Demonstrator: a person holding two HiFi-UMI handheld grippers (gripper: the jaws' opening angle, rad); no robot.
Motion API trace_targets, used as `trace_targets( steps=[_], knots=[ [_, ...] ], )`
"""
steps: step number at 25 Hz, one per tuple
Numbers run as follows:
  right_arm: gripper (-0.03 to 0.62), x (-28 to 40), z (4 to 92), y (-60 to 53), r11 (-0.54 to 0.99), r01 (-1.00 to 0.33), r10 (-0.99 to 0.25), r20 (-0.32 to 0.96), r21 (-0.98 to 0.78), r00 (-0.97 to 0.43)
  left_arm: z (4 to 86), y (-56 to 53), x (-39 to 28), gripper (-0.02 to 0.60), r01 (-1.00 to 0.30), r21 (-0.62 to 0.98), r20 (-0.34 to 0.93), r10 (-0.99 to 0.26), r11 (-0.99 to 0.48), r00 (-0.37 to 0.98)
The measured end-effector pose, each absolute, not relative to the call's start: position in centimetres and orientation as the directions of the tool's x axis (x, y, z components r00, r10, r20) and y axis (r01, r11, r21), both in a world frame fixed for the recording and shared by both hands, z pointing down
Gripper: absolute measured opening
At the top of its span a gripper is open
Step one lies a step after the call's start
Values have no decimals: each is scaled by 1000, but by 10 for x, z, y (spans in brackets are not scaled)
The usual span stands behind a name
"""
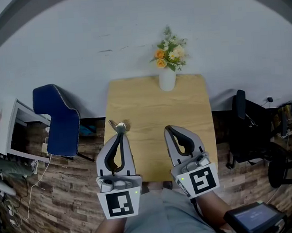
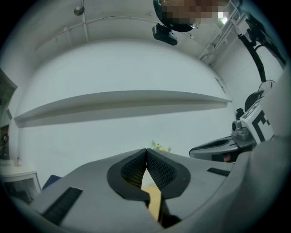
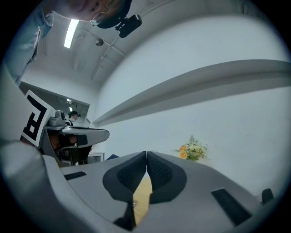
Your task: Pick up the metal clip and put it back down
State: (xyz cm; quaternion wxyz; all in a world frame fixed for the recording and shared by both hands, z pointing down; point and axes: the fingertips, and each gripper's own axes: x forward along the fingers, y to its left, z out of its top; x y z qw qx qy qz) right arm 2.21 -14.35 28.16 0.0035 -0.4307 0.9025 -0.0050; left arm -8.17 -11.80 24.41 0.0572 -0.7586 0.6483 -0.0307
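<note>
A small metal clip lies near the left edge of the wooden table in the head view. My left gripper hovers just short of it, jaws shut with nothing between them. My right gripper is held over the table's near middle, also shut and empty. In the left gripper view the pads of the left gripper meet at their tips, with only a sliver of table below. The right gripper view shows the right gripper with its pads touching too. The clip is hidden in both gripper views.
A white vase of orange and cream flowers stands at the table's far edge by the wall. A blue chair sits left of the table, a black chair to the right. The floor is wood plank.
</note>
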Motion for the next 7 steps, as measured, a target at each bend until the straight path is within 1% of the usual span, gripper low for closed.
trace_targets(
  steps=[7],
  knots=[
    [46, 22, 285, -150, 627, -779, -779, -5, -13, -627, 249, -123, -81, 18, -979, -128, -20, -987, -158, 162]
  ],
)
